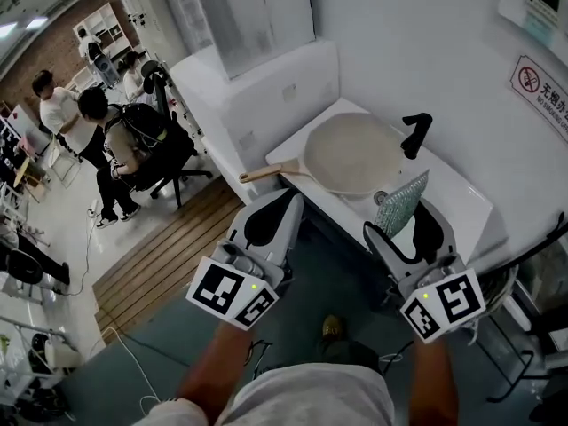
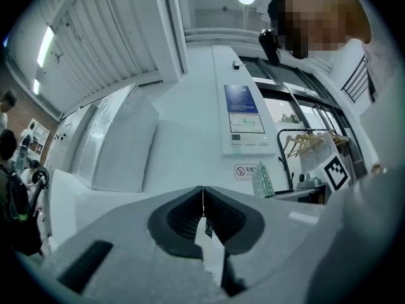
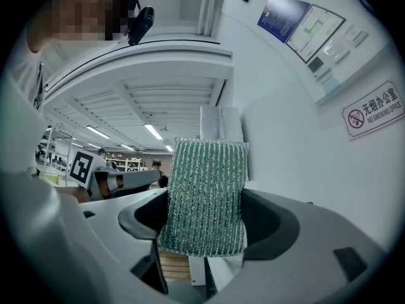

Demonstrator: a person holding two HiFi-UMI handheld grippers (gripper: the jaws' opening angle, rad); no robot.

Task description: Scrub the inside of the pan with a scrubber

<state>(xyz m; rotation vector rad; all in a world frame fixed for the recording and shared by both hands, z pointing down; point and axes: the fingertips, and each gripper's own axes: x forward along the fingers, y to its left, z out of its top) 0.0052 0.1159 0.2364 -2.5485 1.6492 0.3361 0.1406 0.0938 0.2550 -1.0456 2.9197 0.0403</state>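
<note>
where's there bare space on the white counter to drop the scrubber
Bare counter lies right of the pan, between the black fixture and the near right corner. A thin strip runs behind the pan along the wall. The left and middle are crowded: the pan fills them.

A no-smoking sign (image 1: 538, 87) hangs on the white wall (image 1: 399, 43) — people (image 1: 114, 136) cluster by an office chair (image 1: 173, 162), far left.
</note>
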